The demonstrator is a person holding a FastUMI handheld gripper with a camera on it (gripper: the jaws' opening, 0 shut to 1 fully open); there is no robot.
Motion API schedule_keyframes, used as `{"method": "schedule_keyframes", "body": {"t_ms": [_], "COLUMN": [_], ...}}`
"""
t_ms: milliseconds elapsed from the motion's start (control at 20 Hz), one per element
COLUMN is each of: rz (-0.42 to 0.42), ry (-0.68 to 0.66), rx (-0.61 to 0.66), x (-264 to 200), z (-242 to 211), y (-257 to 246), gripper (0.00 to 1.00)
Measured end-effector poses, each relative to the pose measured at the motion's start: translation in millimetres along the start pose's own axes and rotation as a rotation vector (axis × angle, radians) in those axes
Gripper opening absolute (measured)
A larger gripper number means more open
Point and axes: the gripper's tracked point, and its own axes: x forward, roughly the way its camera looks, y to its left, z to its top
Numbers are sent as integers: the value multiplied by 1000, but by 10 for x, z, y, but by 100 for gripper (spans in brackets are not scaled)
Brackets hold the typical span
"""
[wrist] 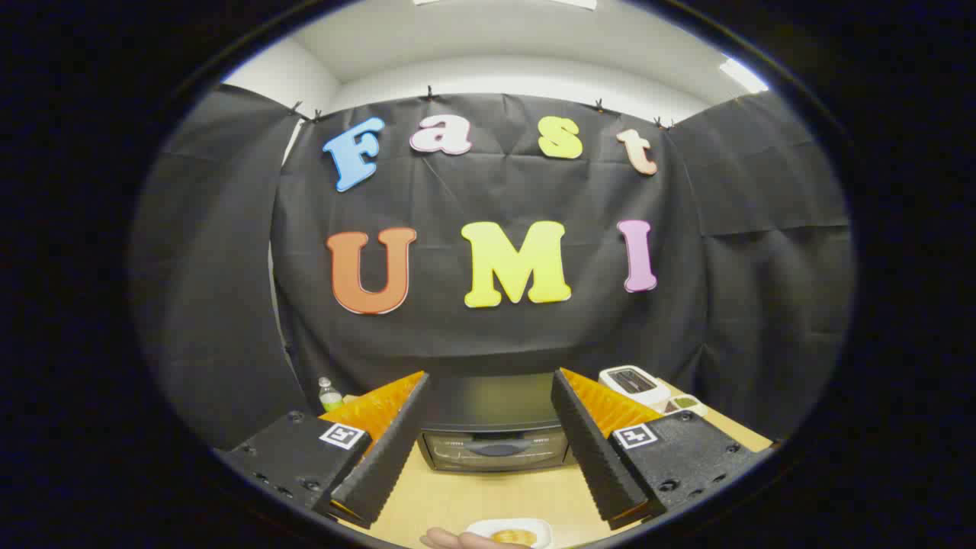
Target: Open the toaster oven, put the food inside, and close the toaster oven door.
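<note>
Gripper spread wide, holding nothing. Closed toaster oven just ahead between the fingers. Plate of food on the table, nearer than the fingertips

Toaster oven: on the table, beyond the gripper (fingers spread).
Food dish: nearest, below fingers.
Bottle: left.
Small appliance: right.

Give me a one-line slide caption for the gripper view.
Open gripper facing the closed toaster oven on the wooden table, food on a white plate below the fingers.
</note>
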Motion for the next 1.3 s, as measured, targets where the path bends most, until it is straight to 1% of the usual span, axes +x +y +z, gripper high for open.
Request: {"method": "schedule_keyframes", "body": {"t_ms": [150,400,650,850,950,1100,1300], "rz": [-31,-26,-59,-42,-43,-21,-38], "ry": [1,59,56,55,57,53,52], "rx": [-25,23,-28,-3,-2,-7,-28], "x": [96,213,318,389,442,529,718], "z": [-67,-274,-388,-464,-514,-544,-598], "y": [-119,-213,-371,-354,-374,-372,-528], "gripper": [100,100,100,100,100,100,100]}}
